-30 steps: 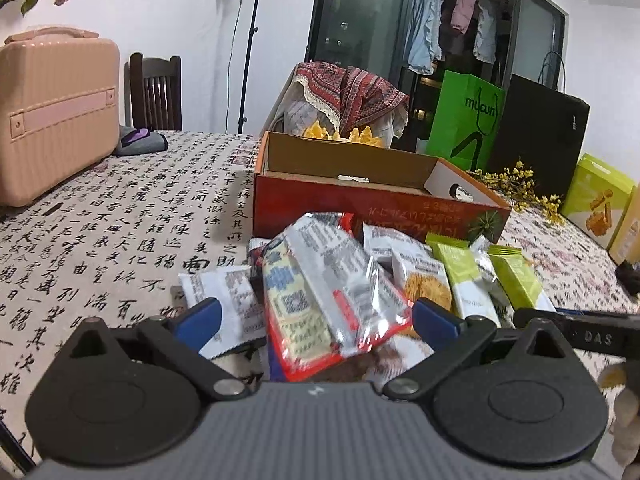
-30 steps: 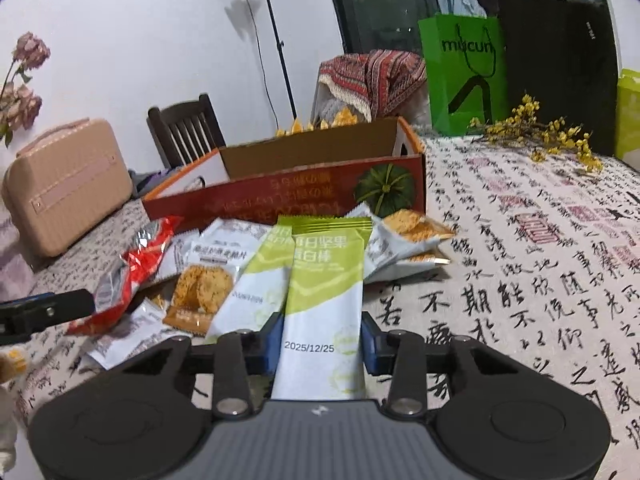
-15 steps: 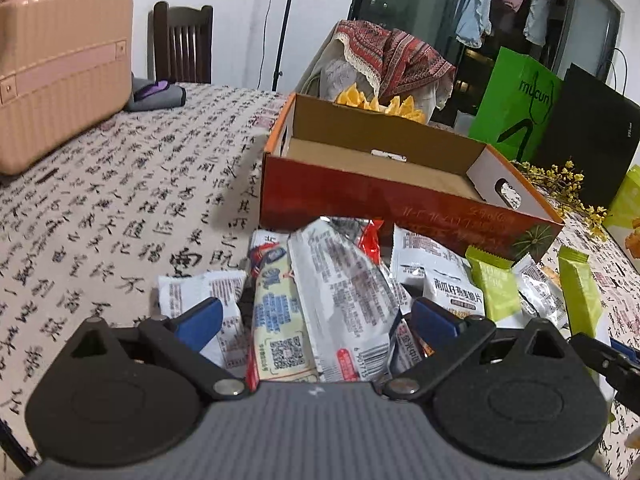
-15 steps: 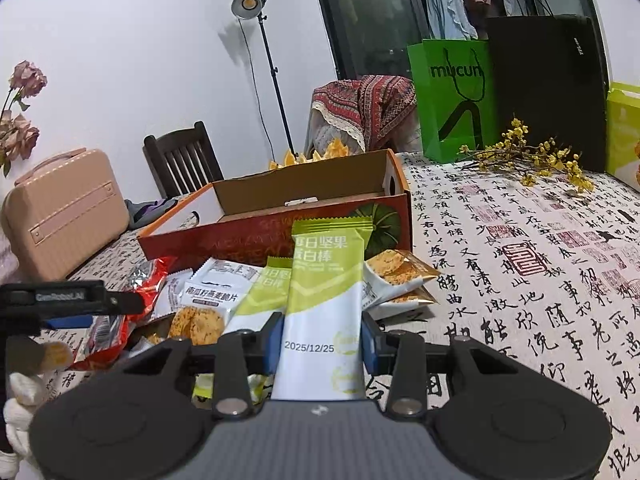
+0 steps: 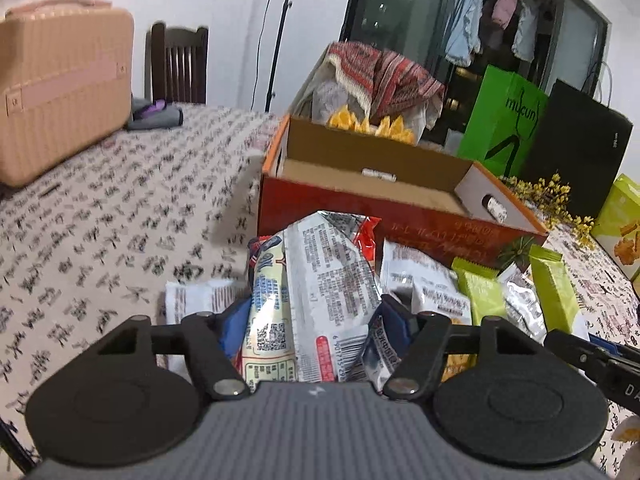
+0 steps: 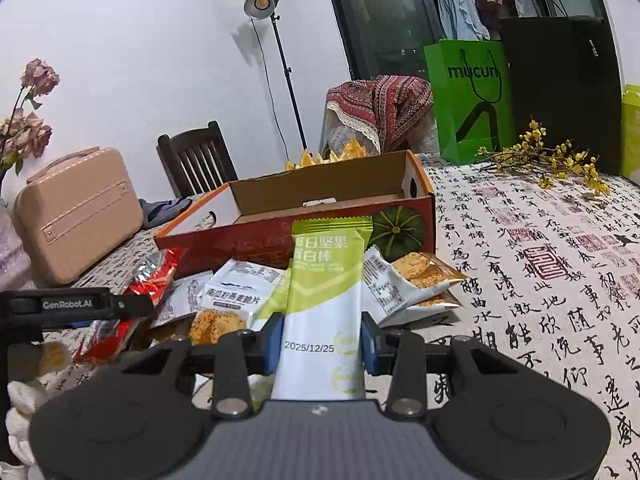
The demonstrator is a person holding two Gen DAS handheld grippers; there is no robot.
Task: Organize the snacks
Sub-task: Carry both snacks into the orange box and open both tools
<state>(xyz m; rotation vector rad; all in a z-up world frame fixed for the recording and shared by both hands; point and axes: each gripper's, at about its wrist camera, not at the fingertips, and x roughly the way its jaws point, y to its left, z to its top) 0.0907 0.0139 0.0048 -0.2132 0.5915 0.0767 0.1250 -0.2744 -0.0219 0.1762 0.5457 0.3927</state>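
My left gripper (image 5: 310, 326) is shut on a silver and red snack pack (image 5: 320, 280), held above the snack pile in front of the open red cardboard box (image 5: 400, 216). My right gripper (image 6: 322, 342) is shut on a green and white nut bar (image 6: 324, 292), held upright above the pile before the same box (image 6: 304, 236). The loose snacks (image 6: 236, 296) lie on the tablecloth. In the left wrist view they include green bars (image 5: 552, 288) and white packs (image 5: 416, 268). The left gripper also shows at the left edge of the right wrist view (image 6: 80, 306).
A pink case (image 5: 60, 80) stands at the far left of the table, with a chair (image 5: 178, 64) behind. Green (image 6: 468, 100) and black (image 6: 560, 88) bags, yellow flowers (image 6: 552, 160) and a green carton (image 5: 620, 224) stand at the right.
My left gripper has closed from open onto the silver and red pack. My right gripper has lifted the green bar higher. Both views have shifted towards the box.
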